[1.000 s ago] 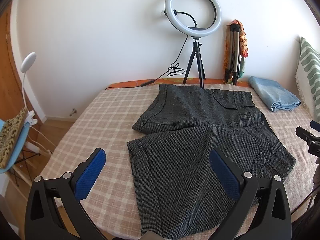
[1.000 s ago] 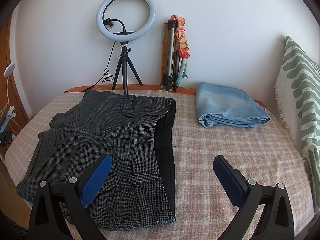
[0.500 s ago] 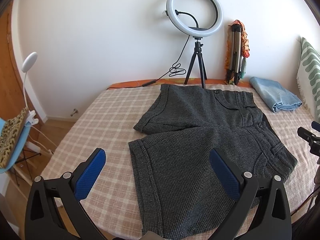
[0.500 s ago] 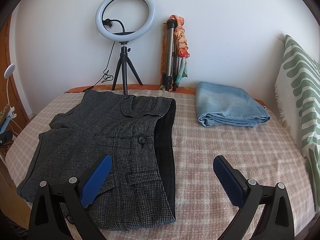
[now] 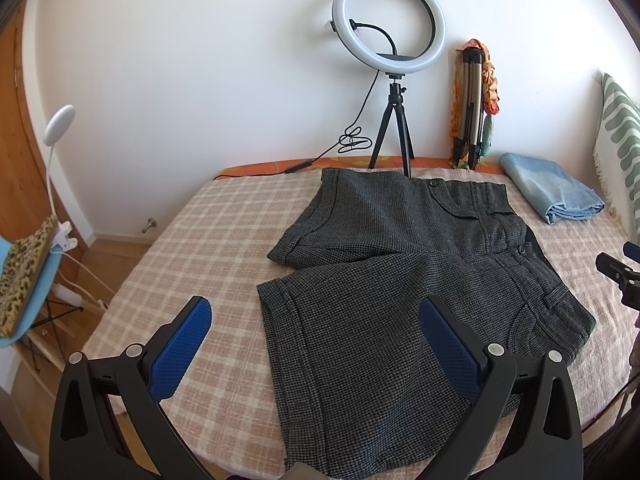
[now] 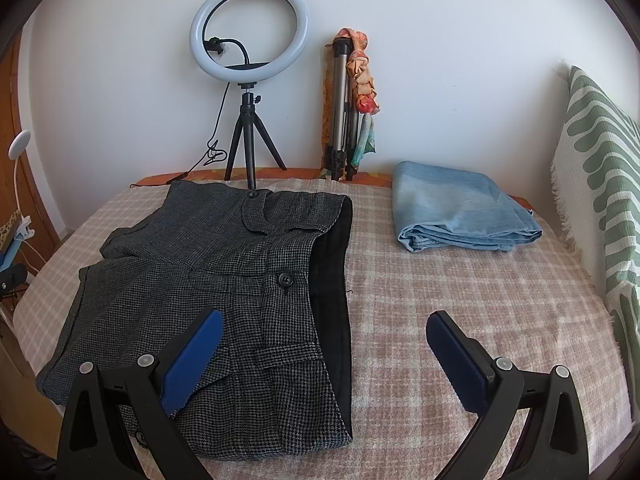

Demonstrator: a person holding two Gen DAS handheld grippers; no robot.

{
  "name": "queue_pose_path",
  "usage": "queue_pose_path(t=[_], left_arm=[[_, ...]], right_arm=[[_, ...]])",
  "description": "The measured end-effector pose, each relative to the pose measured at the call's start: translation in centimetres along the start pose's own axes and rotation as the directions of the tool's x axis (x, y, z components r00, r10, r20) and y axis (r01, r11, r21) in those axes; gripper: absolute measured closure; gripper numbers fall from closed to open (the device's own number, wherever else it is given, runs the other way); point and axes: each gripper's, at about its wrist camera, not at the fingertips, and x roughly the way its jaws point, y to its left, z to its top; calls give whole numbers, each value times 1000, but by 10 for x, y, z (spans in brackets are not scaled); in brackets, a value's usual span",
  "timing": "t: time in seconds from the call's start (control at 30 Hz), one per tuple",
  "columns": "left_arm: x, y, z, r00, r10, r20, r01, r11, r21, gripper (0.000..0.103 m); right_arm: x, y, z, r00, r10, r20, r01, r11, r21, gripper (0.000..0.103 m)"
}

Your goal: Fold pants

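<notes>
Dark grey houndstooth shorts [image 5: 392,280] lie spread flat on the checked bedspread [image 5: 192,264], legs to the left, waistband with black lining [image 6: 332,264] to the right. My left gripper [image 5: 316,332] is open and empty, hovering above the near leg's hem. My right gripper [image 6: 324,340] is open and empty above the near waistband end of the shorts [image 6: 224,288]. Its tip also shows at the right edge of the left wrist view [image 5: 620,276].
Folded light blue jeans [image 6: 460,208] lie at the bed's far right. A ring light on a tripod [image 5: 390,36] and a folded tripod with a scarf [image 6: 348,112] stand by the wall. A green patterned pillow [image 6: 600,184] is at right; a chair [image 5: 24,280] stands left.
Both views have shifted only very slightly; the left gripper drifted a touch leftward. The shorts have not moved and both grippers stay open.
</notes>
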Motion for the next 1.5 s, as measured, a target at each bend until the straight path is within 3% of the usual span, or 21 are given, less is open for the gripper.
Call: queue_pose_path(t=[0.5, 0.73, 0.9, 1.13, 1.3, 1.5], left_arm=[[9, 18, 1, 1000, 22, 2, -22, 1000, 1, 0], [16, 35, 4, 999, -34, 9, 34, 998, -48, 8], [27, 40, 13, 999, -37, 3, 37, 999, -31, 17], [38, 51, 7, 997, -60, -58, 58, 998, -38, 26], [38, 51, -9, 990, -72, -118, 72, 997, -7, 34], [24, 45, -25, 979, -110, -170, 118, 992, 38, 46]], right_arm=[[1, -5, -3, 1000, 7, -7, -7, 1000, -5, 2], [3, -17, -3, 1000, 22, -5, -21, 999, 30, 4], [6, -22, 0, 999, 28, 16, -28, 999, 33, 4], [9, -15, -12, 995, 94, -23, -96, 992, -78, 11], [2, 0, -27, 981, 176, -81, -191, 951, -245, 20], [-3, 18, -45, 944, 266, -194, -324, 857, -402, 30]])
